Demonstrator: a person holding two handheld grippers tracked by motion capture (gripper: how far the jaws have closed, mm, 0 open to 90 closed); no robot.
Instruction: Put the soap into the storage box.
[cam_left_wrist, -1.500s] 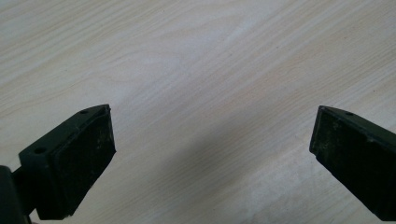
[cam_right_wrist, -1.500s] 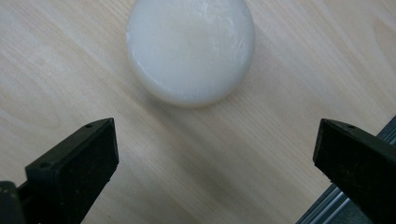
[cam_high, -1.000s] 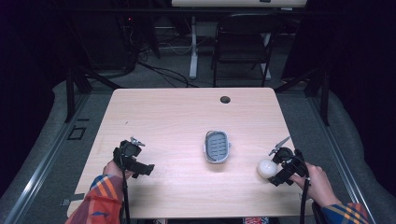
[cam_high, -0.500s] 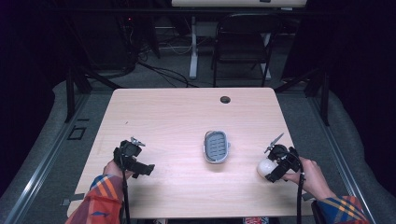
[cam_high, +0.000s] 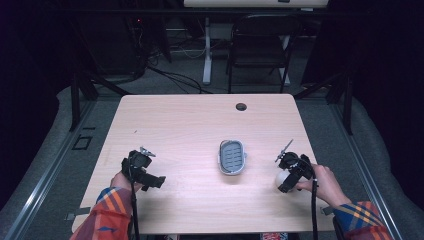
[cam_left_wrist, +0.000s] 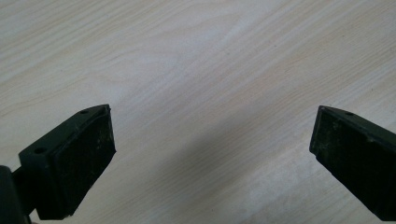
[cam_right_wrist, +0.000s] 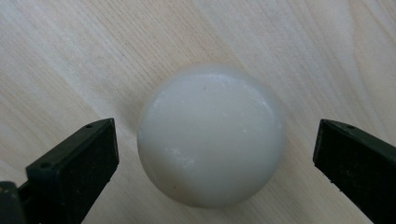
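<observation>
**Right gripper poised around the soap bar**

Right gripper view looks straight down on a round, off-white bar of soap (cam_right_wrist: 211, 135) lying on the wooden table (cam_right_wrist: 70, 56), with the right gripper (cam_right_wrist: 215, 158) spread wide, one black jaw on each side of the bar and neither touching it. To grip well, I would lower until the pads sit level with the bar's widest part, centre it between them, then close slowly; the surface looks smooth and domed, so a high or off-centre pinch would likely squirt it sideways.

Seen from the high view, the soap (cam_high: 282, 178) lies near the table's front edge, to the right of the grey soap dish (cam_high: 232, 157), well apart from it, and the right gripper (cam_high: 290, 172) sits over it. The dish's slatted floor is bare, a likely home for the bar. Left of the dish, also near the front edge, the left gripper (cam_high: 141, 170) hangs wide apart over bare wood, holding nothing.

The bar's underside is hidden, and from above the gripper covers much of it. Beyond the far edge a chair (cam_high: 260, 50) stands in darkness, hard to make out.
</observation>
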